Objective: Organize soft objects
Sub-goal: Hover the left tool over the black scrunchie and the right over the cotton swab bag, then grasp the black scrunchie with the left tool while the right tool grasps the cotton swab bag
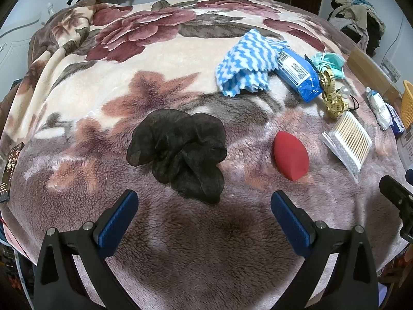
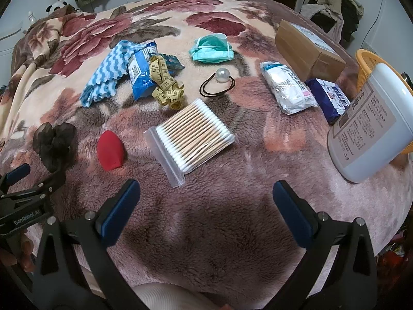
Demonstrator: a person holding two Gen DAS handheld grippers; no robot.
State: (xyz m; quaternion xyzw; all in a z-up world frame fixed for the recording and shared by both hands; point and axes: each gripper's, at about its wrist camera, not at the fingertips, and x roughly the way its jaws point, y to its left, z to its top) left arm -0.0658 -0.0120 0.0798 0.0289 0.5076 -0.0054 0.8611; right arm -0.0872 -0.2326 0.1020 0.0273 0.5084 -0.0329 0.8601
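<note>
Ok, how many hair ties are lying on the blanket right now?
2: a black scrunchie just ahead of the left gripper, and a pearl hair tie mid-blanket beyond the cotton swabs. Others could hide under the clutter.

We get both wrist views low over the floral blanket (image 1: 180, 51), facing forward; both share red sponge (image 1: 291, 156) and black scrunchie (image 1: 180, 152).

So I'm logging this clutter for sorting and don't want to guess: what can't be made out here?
- Orange basket: contents hidden by the white bottle, right wrist view; cut by the frame edge in the left wrist view.
- Blue packet: top covered by the striped cloth, left wrist view.
- White bottle's label: print too small to read.
- Phone: cut off by the fisheye edge, left wrist view.
</note>
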